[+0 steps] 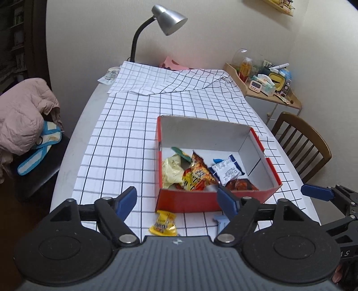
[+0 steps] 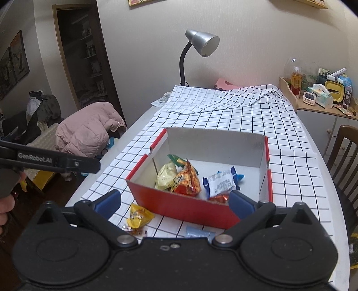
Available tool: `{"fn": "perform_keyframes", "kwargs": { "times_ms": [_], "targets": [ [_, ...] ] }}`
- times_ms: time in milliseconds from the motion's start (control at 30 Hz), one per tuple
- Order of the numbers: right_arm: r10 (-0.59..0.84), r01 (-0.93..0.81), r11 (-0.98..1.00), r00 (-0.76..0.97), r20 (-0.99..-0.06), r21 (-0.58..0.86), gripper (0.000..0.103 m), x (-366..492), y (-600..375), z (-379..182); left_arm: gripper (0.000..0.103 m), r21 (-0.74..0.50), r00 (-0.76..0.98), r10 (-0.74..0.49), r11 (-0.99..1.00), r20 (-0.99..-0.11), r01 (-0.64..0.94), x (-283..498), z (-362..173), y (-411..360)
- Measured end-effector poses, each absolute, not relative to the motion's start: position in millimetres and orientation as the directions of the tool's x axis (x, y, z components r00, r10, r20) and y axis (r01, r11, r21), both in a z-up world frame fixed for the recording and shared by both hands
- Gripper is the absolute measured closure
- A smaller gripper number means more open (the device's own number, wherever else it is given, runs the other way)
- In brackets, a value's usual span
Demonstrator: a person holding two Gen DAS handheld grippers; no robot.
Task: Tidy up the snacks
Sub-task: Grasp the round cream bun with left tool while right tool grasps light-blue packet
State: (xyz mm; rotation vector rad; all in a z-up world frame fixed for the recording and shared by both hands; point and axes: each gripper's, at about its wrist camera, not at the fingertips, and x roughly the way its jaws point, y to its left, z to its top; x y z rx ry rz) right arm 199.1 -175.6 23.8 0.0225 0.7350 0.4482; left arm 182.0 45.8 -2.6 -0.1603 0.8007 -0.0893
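Observation:
A red cardboard box (image 1: 190, 200) (image 2: 179, 204) with a white inside stands on the checked cloth. It holds several snack packets: a pale yellow one (image 1: 171, 171) (image 2: 164, 175), an orange one (image 1: 198, 172) (image 2: 185, 179), a white and blue one (image 1: 226, 171) (image 2: 220, 182) and a red one (image 1: 240, 185) (image 2: 219, 198). A yellow packet (image 1: 164, 223) (image 2: 138, 216) and a light blue packet (image 1: 220, 221) (image 2: 199, 231) lie on the cloth in front of the box. My left gripper (image 1: 177, 200) is open and empty above them. My right gripper (image 2: 174, 202) is open and empty at the box's near wall.
A grey desk lamp (image 1: 165, 20) (image 2: 201, 42) stands at the table's far end by a folded part of the cloth (image 1: 170, 78). A wooden chair (image 1: 302, 143) is at the right, a pink jacket (image 1: 22, 112) (image 2: 89, 129) on a seat at the left. A cluttered cabinet (image 1: 266, 87) stands far right.

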Motion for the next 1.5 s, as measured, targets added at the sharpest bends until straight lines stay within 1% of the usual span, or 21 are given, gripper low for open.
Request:
{"fn": "perform_keyframes", "kwargs": {
  "times_ms": [33, 233, 600, 833, 933, 1067, 1200, 1333, 1400, 1500],
  "targets": [
    [0.401, -0.39, 0.905, 0.653, -0.643, 0.169, 0.001, 196.0, -175.3, 21.7, 0.018, -0.178, 0.693, -0.138, 0.984, -0.708, 0.015, 179.0, -5.4, 47.7],
    [0.389, -0.39, 0.908, 0.639, -0.664, 0.156, 0.001, 181.5, -172.7, 2.3, 0.017, -0.196, 0.652, -0.139, 0.981, -0.746, -0.015, 164.4, -35.1, 57.8],
    [0.339, -0.36, 0.921, 0.554, -0.76, 0.148, 0.001, 180.4, -169.1, -55.3, 0.017, -0.133, 0.535, -0.058, 0.986, -0.843, -0.103, 148.3, -114.6, 63.3],
    [0.305, -0.342, 0.93, 0.509, -0.805, 0.136, 0.004, 195.9, -162.2, -90.5, 0.017, -0.096, 0.483, -0.027, 0.988, -0.875, -0.117, 152.9, -146.5, 59.9],
    [0.298, -0.34, 0.931, 0.491, -0.819, 0.135, 0.008, 204.2, -158.0, -102.2, 0.017, -0.084, 0.47, -0.013, 0.988, -0.882, -0.13, 156.0, -156.4, 59.4],
    [0.287, -0.331, 0.934, 0.467, -0.837, 0.135, 0.01, 215.4, -153.4, -113.3, 0.017, -0.079, 0.46, -0.011, 0.988, -0.888, -0.13, 159.8, -165.1, 56.2],
    [0.26, -0.31, 0.943, 0.458, -0.85, 0.121, 0.011, 227.6, -148.1, -121.4, 0.017, -0.115, 0.447, -0.048, 0.986, -0.893, -0.123, 165.0, -169.9, 54.0],
    [0.233, -0.269, 0.956, 0.444, -0.865, 0.12, 0.017, 238.6, -145.9, -129.5, 0.018, -0.152, 0.435, -0.083, 0.98, -0.897, -0.128, 169.5, -174.7, 56.6],
    [0.224, -0.266, 0.957, 0.438, -0.87, 0.113, 0.019, 240.7, -143.0, -131.7, 0.018, -0.166, 0.438, -0.091, 0.977, -0.894, -0.135, 169.6, -174.9, 58.9],
    [0.217, -0.27, 0.957, 0.432, -0.875, 0.104, 0.023, 240.1, -138.9, -134.1, 0.022, -0.181, 0.44, -0.105, 0.974, -0.892, -0.136, 170.7, -173.7, 61.8]
  ]
}}
